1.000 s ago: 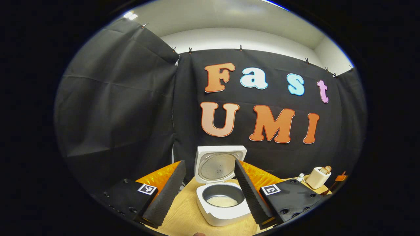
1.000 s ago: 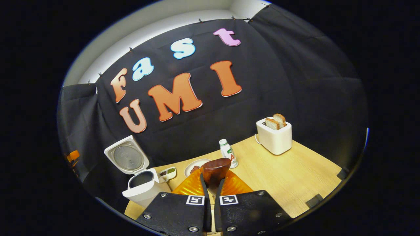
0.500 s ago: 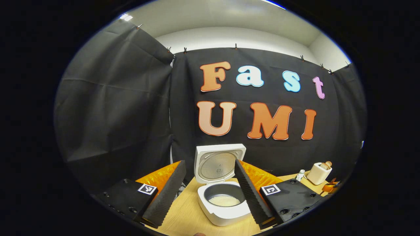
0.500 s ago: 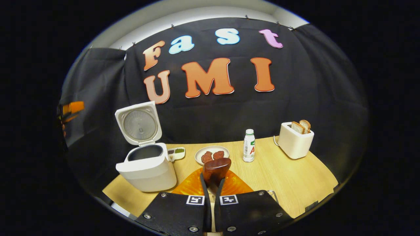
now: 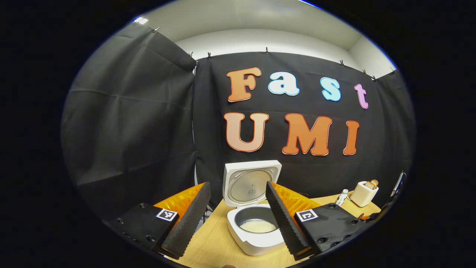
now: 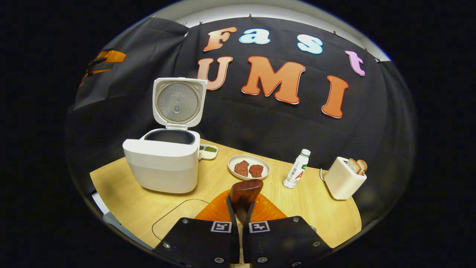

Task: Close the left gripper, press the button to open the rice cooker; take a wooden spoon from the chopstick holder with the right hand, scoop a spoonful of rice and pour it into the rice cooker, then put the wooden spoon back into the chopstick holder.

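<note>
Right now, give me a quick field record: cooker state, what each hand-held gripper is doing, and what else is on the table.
rice cooker: lid up, rice in the inner pot
left hand-held gripper: open, holding nothing, facing the cooker
right hand-held gripper: shut on the wooden spoon
spoon bowl: rice load cannot be told
table: plate with two brown pieces, bottle, toaster with bread, small dish behind the cooker

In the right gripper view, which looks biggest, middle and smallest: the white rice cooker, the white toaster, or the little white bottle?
1. White rice cooker, nearest the camera, which helps.
2. White toaster with bread.
3. Small white bottle.
</note>
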Tool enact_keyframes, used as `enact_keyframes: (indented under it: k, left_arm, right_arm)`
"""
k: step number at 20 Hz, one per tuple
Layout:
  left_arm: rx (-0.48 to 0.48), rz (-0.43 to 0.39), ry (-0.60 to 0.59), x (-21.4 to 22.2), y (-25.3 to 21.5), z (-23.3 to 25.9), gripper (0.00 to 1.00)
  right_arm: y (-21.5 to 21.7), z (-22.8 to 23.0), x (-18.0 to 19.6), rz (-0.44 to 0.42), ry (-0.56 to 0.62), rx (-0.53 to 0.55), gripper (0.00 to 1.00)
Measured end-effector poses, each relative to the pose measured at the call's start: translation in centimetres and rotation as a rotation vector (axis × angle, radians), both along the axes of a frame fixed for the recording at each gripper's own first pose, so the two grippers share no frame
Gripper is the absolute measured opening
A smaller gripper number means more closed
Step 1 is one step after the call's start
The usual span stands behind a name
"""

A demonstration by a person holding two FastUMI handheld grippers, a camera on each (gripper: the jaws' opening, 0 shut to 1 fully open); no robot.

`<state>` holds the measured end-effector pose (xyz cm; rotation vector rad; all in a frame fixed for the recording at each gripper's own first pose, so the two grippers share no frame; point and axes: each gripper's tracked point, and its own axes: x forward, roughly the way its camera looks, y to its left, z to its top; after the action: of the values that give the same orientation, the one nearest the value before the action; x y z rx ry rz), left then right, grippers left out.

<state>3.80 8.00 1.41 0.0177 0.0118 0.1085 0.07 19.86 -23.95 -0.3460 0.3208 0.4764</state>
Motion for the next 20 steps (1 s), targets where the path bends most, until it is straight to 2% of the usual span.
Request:
enact_keyframes:
  k: [2, 3, 5, 7, 13, 20]
  left_arm:
    - [-0.007, 0.008, 0.011, 0.0, 0.5, -0.4, 0.97]
    - [-0.008, 0.015, 0.017, 0.0, 0.8, -0.5, 1.0]
    - [-0.006, 0.023, 0.03, -0.1, 1.1, -1.0, 1.0]
    - [-0.014, 0.022, 0.038, -0.2, 1.1, -1.4, 1.0]
    - [-0.015, 0.016, 0.055, 0.3, 0.6, -2.0, 1.0]
    - [0.0, 0.004, 0.063, 0.3, -0.1, -2.2, 1.0]
  right_arm:
    - [-0.6, -2.0, -0.5, -0.014, 0.057, 0.001, 0.03]
    - [-0.8, -2.0, -0.6, -0.018, 0.054, 0.019, 0.03]
    - [-1.0, -1.9, -0.7, -0.034, 0.057, 0.055, 0.03]
    - [-1.8, -2.2, -1.0, -0.082, 0.091, 0.115, 0.03]
    - [-2.6, -3.7, -2.1, -0.211, 0.242, 0.344, 0.03]
    - [0.2, -5.3, -2.5, -0.289, 0.446, 0.659, 0.03]
